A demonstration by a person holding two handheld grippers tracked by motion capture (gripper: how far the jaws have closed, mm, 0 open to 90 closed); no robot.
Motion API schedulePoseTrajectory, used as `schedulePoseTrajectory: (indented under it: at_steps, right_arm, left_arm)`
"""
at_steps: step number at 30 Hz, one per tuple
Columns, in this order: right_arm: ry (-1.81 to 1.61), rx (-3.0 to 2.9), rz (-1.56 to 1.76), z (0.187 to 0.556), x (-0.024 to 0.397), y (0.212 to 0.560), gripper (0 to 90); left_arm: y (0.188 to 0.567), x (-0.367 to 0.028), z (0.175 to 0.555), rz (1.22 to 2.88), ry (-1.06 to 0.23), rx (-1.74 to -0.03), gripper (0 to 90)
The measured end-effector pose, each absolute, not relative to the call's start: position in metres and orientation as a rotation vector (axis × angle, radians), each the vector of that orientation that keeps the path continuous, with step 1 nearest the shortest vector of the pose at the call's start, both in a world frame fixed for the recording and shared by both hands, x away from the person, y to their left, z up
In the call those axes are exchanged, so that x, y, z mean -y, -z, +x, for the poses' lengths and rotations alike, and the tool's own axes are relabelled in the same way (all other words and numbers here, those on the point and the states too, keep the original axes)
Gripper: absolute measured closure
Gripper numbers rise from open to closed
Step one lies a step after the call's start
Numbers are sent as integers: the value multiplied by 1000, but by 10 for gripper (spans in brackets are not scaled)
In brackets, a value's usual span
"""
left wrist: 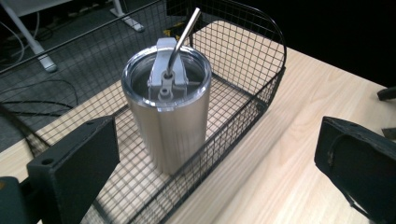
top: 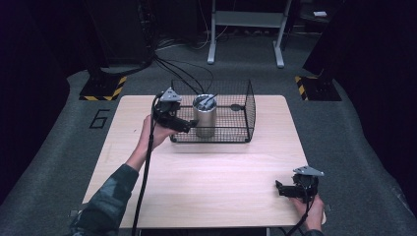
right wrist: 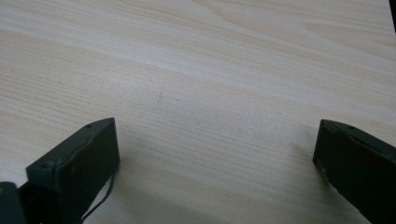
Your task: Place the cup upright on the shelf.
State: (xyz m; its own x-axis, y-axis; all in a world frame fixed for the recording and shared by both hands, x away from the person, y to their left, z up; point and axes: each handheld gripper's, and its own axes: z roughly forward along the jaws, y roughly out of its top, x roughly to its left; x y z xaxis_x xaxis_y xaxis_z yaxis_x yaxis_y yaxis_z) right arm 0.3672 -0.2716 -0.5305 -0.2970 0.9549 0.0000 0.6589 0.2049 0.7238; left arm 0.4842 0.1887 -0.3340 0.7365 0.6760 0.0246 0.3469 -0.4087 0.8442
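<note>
While spread wide, left gripper point(left wrist: 210, 154) faces tumbler point(left wrist: 168, 116).

i'm looking at 1 pale wooden table point(top: 206, 172) with rounded corners, standing on grey carpet. 1 black wire basket point(top: 246, 118) sits directly on its far half, a little left of centre, its rear edge near the table's far edge. through the mesh floor i see the wood grain. the near half of the tabletop is bare wood with faint marks.

Room dim, table point(top: 206, 172) lit from above — soft shadows, gripper views slightly blurred.
</note>
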Motion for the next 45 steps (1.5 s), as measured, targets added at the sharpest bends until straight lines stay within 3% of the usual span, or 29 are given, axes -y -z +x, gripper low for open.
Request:
schedulePoseTrajectory:
  at_steps: [22,31,45]
  right_arm:
    - [-865,-2035,1500,367,271,530,0]
    - [-865,-2033,1505,367,271,530,0]
    - [-865,-2032,1506,367,271,530,0]
  left_arm:
    - [365,-271,392,2068,-538,-820,0]
    - [421,-302,361,2094,-510,-963,0]
    - [515,-340,355,2161,-486,-1219,0]
